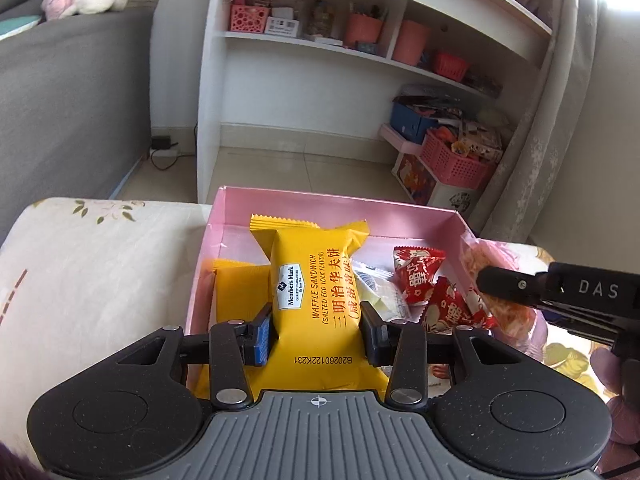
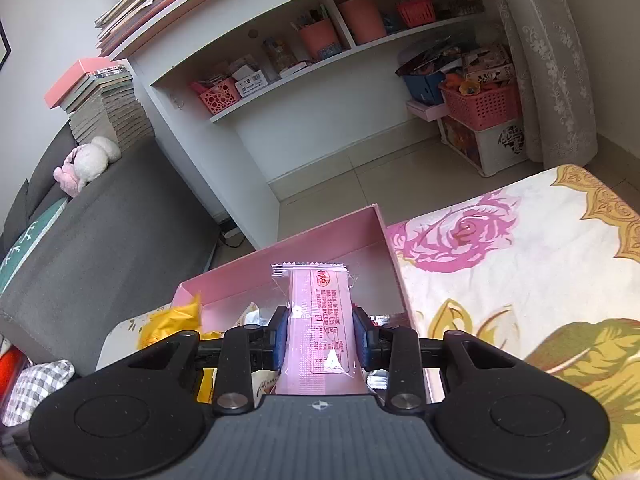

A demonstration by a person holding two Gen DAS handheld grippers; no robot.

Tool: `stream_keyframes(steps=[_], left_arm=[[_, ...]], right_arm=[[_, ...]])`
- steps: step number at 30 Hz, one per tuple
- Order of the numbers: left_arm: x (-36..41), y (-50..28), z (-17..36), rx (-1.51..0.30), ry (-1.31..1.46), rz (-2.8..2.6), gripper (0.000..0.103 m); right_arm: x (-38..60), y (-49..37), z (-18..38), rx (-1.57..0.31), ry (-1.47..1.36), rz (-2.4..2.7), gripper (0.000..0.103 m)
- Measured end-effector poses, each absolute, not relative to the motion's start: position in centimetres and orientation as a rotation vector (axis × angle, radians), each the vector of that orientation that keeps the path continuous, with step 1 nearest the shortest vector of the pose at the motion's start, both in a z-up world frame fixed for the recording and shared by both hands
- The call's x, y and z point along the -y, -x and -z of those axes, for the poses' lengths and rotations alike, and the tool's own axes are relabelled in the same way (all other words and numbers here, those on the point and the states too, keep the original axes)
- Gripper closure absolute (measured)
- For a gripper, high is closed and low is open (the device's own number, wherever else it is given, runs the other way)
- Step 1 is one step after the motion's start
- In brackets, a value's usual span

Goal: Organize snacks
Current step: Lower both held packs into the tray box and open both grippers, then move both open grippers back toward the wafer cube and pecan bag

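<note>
While the yellow waffle pack sits squeezed between the left gripper fingers, the pink box lies just under and ahead of it. The right gripper pinches a pink snack pack over the same box. I think a loose squeeze could let a slippery pack drop outside.

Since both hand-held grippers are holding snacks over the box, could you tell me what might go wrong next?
1. The left hand-held gripper and right hand-held gripper work close together over the pink box; they may collide.
2. The waffle sandwich packet looks puffy; it may slip or crush.
</note>
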State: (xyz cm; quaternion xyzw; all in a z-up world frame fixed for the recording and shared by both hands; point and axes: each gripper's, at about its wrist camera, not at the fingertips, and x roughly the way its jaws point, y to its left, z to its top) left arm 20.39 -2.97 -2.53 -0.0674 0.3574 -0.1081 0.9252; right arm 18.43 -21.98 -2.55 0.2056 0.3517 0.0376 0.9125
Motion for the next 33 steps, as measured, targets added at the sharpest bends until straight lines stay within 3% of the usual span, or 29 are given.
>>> stream_keyframes(steps=[8, 13, 14, 21, 33], left_arm=[[3.2, -21.2, 3.2, -0.718, 0.208, 0.242, 0.063], [3.6, -21.4, 3.4, -0.703, 0.243, 0.255, 0.061], [3.7, -21.4, 3.4, -0.701, 0.233, 0.243, 0.060], [4.0, -20.9, 2.6, -0.688, 0.209, 0.234, 0.030], [3.6, -17.3, 0.8, -0.709, 0.116, 0.259, 0.017]], right_arm=[[21.7, -19.2, 3.0, -0.737, -0.429, -0.102, 0.077], [22.1, -19.1, 2.8, -0.730, -0.448, -0.114, 0.071], [22.1, -19.1, 2.8, -0.728, -0.442, -0.111, 0.064], [22.5, -18.7, 2.3, -0.718, -0.417, -0.093, 0.048], [22.8, -15.8, 0.5, -0.714, -0.350, -0.094, 0.023]])
